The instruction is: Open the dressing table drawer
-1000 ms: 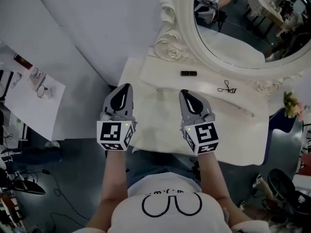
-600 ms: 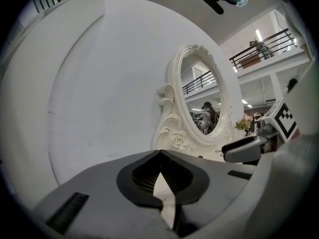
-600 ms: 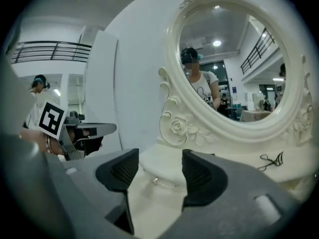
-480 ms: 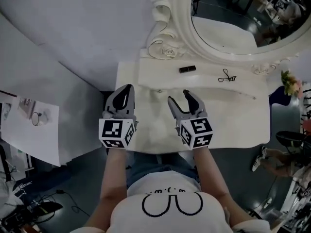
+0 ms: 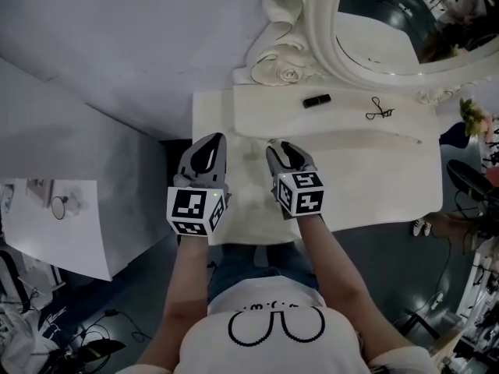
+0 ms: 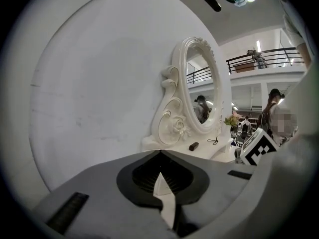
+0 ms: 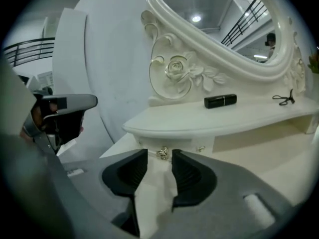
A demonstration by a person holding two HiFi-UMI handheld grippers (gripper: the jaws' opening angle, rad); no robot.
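The white dressing table (image 5: pixel 366 170) stands against the wall, with a small drawer front (image 7: pixel 175 144) under its raised shelf. A little metal knob (image 7: pixel 163 153) sticks out of that drawer. My right gripper (image 7: pixel 159 155) points at the knob with its jaws closing; the knob sits at the mouth of the gap and the pads (image 7: pixel 185 172) stand clear of it. From the head view the right gripper (image 5: pixel 281 153) hovers over the table's left part. My left gripper (image 5: pixel 209 150) is beside it near the table's left edge, shut and empty (image 6: pixel 160 156).
A black tube (image 5: pixel 316 100) and a small black clip (image 5: pixel 380 112) lie on the raised shelf below the oval mirror (image 5: pixel 390 22). A second knob (image 5: pixel 419 140) shows further right. Flowers (image 5: pixel 472 117) stand at the right edge. A white wall panel (image 5: pixel 86 170) is to the left.
Both grippers have dropped lower and closer to the table's left front. The right gripper's jaws went from shut to wide open and now stand narrower, and it has rolled.
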